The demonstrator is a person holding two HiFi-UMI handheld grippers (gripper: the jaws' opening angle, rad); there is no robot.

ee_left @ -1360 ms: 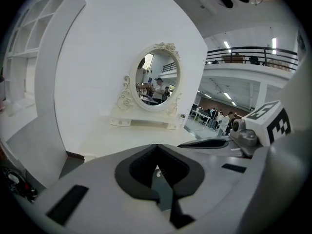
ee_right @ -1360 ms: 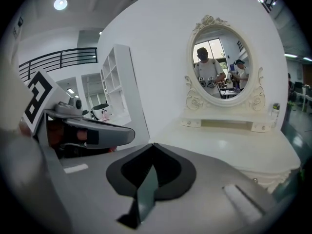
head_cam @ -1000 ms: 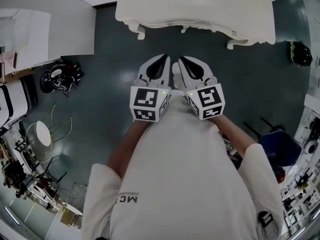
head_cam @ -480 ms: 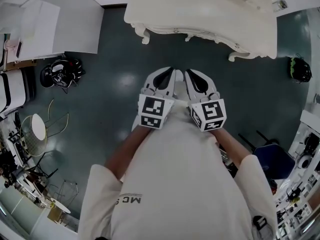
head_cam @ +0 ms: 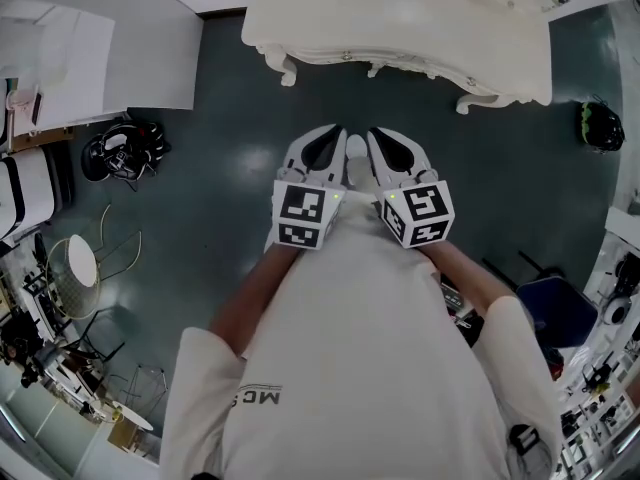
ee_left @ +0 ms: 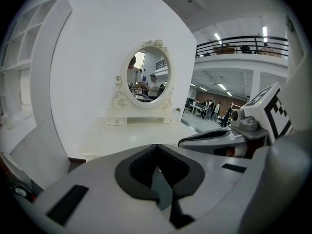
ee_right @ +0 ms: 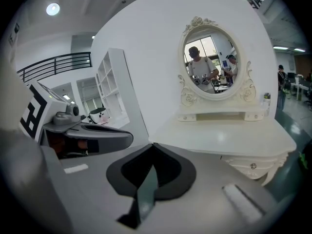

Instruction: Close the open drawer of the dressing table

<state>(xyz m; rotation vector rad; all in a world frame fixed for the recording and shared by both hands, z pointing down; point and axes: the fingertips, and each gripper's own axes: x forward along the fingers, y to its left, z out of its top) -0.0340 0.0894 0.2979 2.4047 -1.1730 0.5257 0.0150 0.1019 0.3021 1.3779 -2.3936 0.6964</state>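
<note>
Two grippers, the left gripper (head_cam: 331, 136) and the right gripper (head_cam: 377, 135), are held side by side, nearly touching, well short of the front edge of the dressing table (head_cam: 400, 28) and pointing toward it. I read each pair of jaws as clenched tip to tip, with nothing between them. At the back of the dressing table stands an oval mirror (ee_right: 210, 62); under its top sits a drawer front (ee_right: 251, 167) with a knob, and I cannot tell whether it is pulled out.
</note>
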